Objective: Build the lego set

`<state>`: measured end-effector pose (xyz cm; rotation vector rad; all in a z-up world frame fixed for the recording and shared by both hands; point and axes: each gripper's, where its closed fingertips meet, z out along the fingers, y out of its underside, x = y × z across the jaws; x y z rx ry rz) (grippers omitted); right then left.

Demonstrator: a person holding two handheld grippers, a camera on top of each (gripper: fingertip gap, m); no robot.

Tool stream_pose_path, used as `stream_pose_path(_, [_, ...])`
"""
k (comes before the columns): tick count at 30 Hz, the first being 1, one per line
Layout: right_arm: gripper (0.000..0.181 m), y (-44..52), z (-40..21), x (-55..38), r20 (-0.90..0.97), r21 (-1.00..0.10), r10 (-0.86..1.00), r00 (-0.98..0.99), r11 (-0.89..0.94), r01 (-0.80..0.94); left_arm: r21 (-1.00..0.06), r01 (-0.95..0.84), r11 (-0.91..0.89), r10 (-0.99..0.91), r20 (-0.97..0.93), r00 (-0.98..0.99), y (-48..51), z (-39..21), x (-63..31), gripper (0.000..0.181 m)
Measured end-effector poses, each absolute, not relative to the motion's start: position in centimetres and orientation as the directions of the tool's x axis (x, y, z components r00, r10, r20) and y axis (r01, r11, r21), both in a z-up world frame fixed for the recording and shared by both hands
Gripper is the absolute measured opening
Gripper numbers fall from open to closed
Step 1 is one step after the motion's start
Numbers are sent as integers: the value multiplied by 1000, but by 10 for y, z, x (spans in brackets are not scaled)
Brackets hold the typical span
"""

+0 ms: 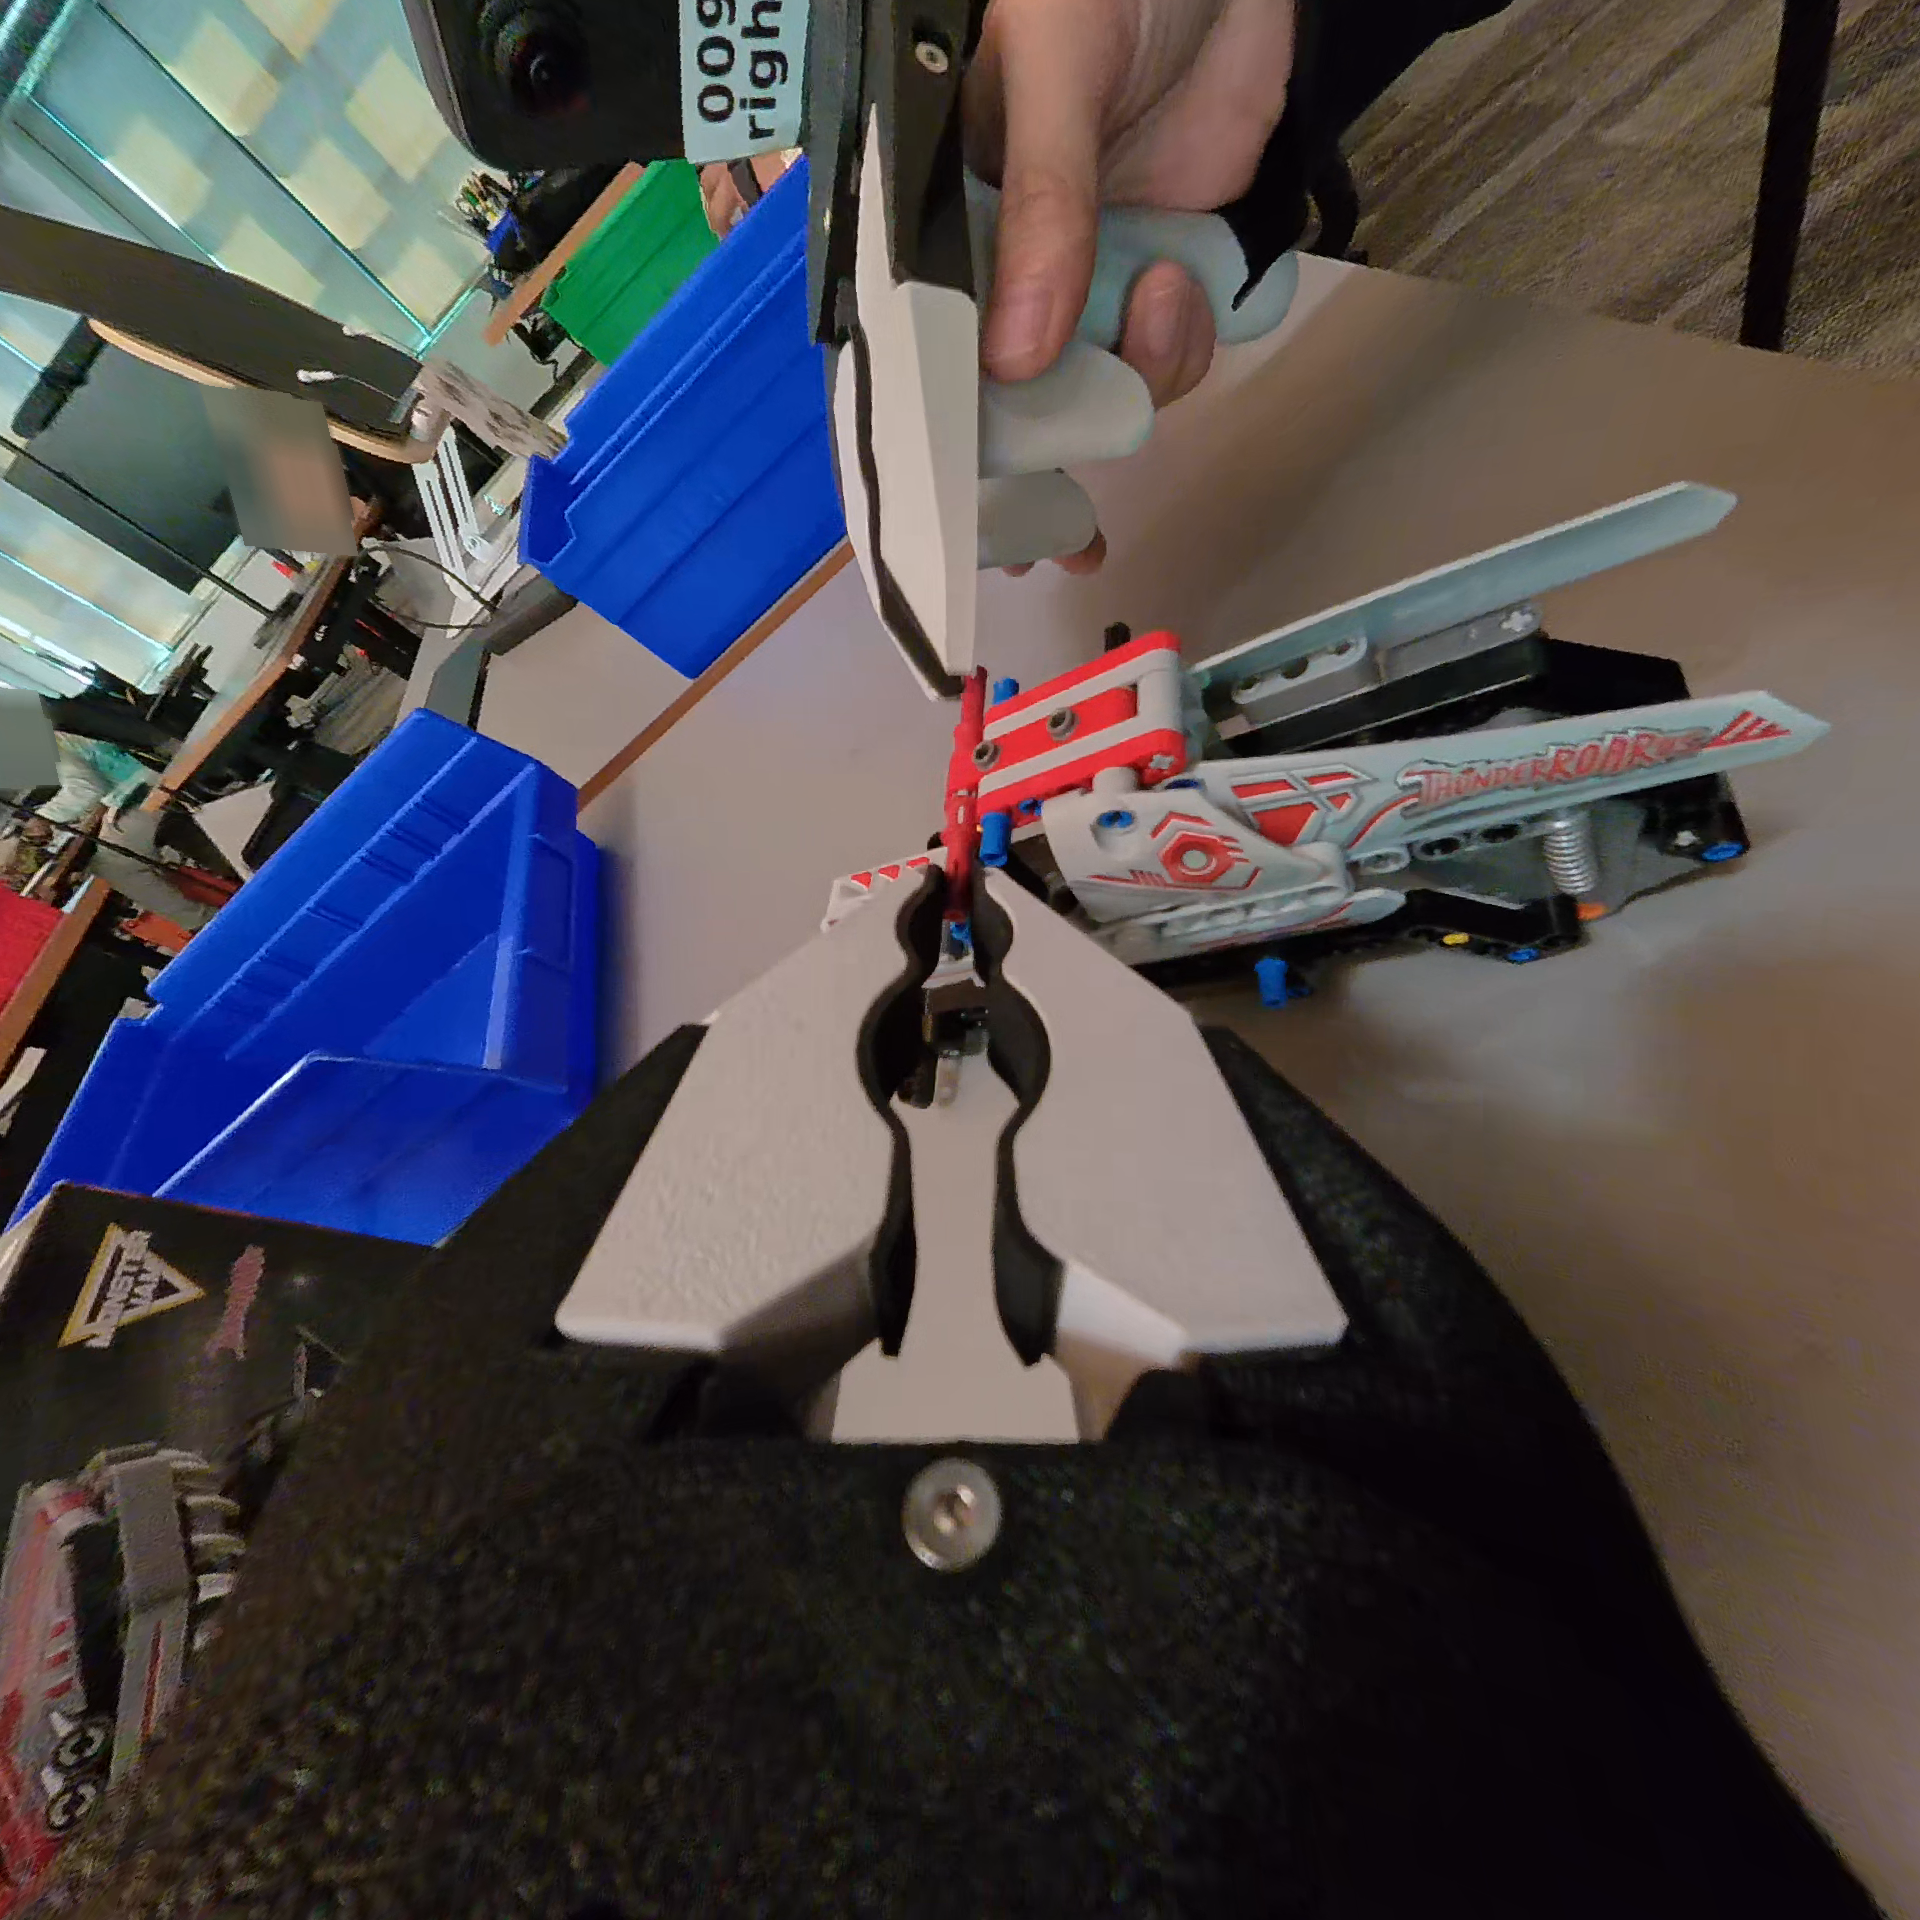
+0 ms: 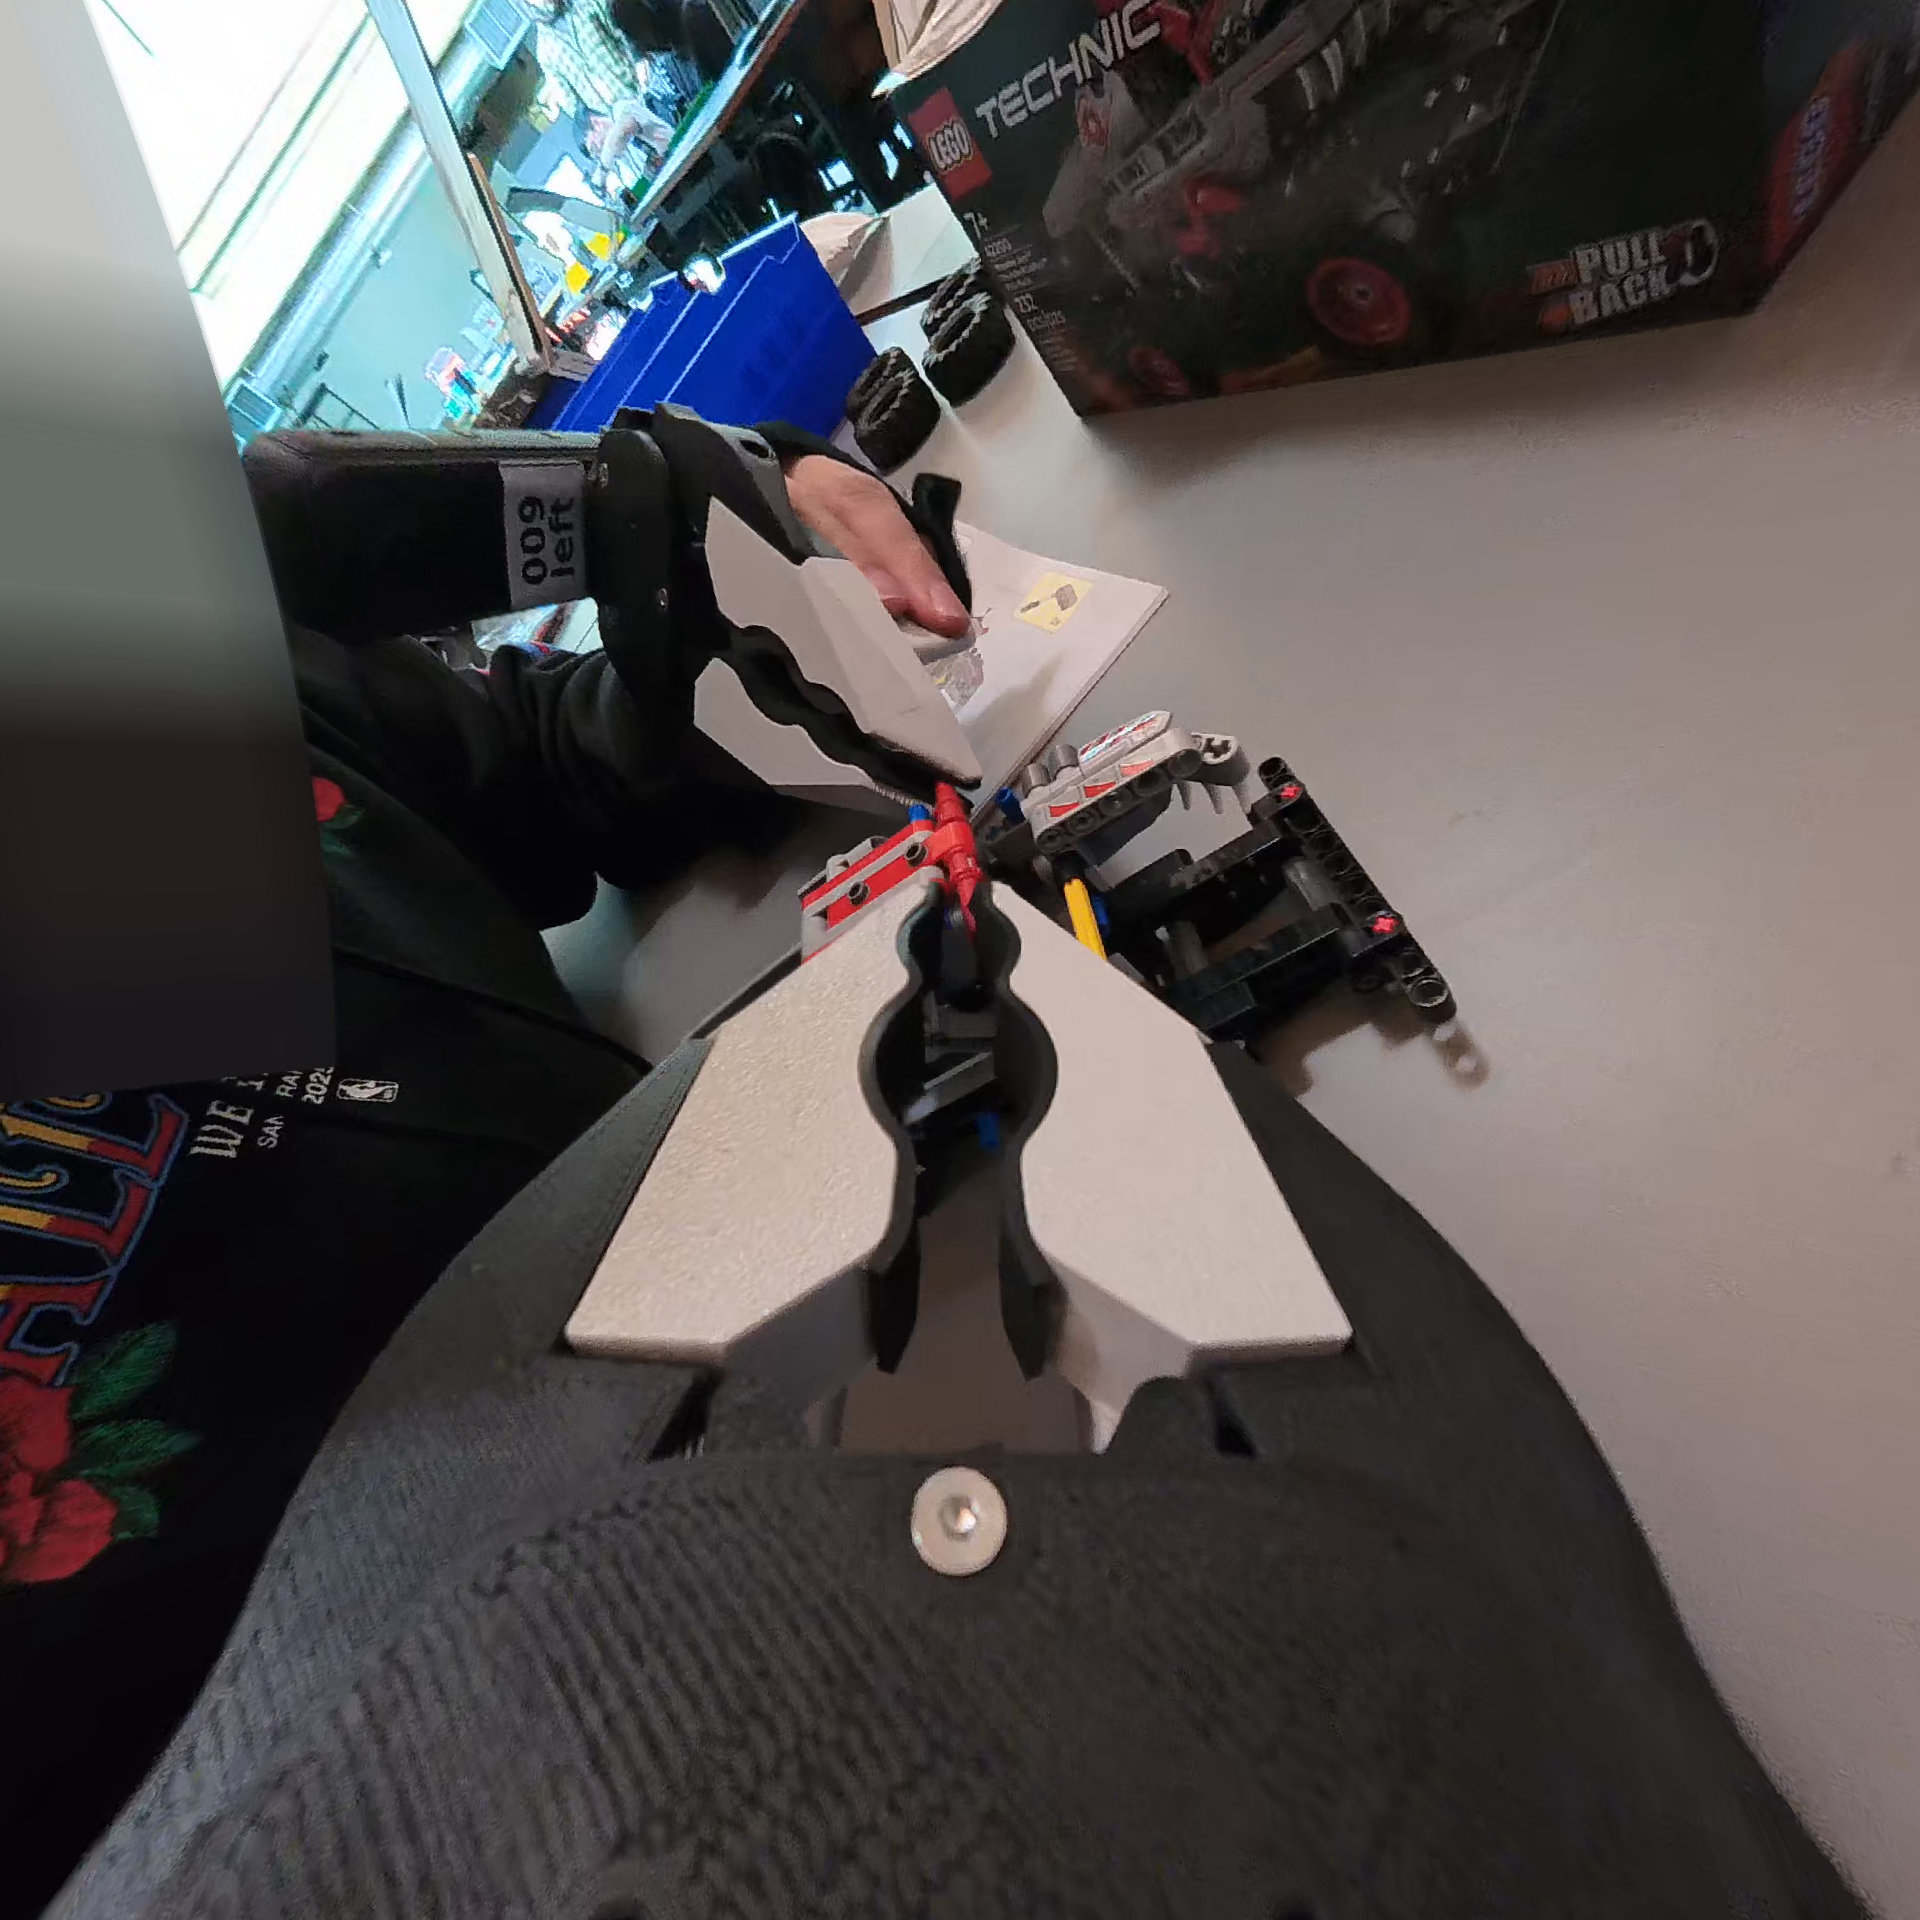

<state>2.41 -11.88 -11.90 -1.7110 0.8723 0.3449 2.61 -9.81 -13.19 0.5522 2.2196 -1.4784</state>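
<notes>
The partly built lego truck [image 1: 1299, 831] lies on its side on the table, with grey and red body panels on a black chassis [image 2: 1299, 914]. A thin red bar [image 1: 968, 800] sticks out at the truck's front end. My left gripper [image 1: 961, 883] is shut on the bar's lower end. My right gripper [image 1: 951, 675] comes down from above and pinches its upper end. In the right wrist view the right gripper [image 2: 961, 899] is shut on the red bar [image 2: 951, 831], and the left gripper [image 2: 951, 774] meets it from the far side.
Two blue bins [image 1: 675, 468] [image 1: 364, 987] stand at the table's far edge. The set's box [image 2: 1351, 187], two black tyres [image 2: 894, 405] [image 2: 966, 332] and an open instruction booklet [image 2: 1049, 644] lie behind the truck. A person's torso is at the left. The grippers are tip to tip, or close to it.
</notes>
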Motion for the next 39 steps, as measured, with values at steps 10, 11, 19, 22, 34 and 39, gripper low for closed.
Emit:
stream_pose_path(10, [4,-123,-122,23,-648,-671,-394,651,-109,-734,-748,563,352,93,-571,-816,-100,-131,25,2])
stream_pose_path(11, [6,-124,-121,23,-652,-668,-391,649,-107,-736,-748,563,351,91,-571,-816,-99,-131,25,2])
stream_pose_path(19, [4,-120,-128,20,-683,-641,-363,633,-118,-759,-748,563,351,91,-571,-816,-99,-131,26,2])
stream_pose_path(22, [3,-117,-126,21,-683,-655,-338,648,-110,-748,-740,564,366,89,-576,-813,-99,-132,27,2])
stream_pose_path(34, [2,-116,-127,23,-619,-689,-362,697,-177,-703,-708,579,404,63,-610,-790,-100,-134,33,1])
stream_pose_path(39, [3,-116,-127,26,-636,-676,-361,682,-164,-718,-725,569,388,81,-588,-805,-101,-132,33,2])
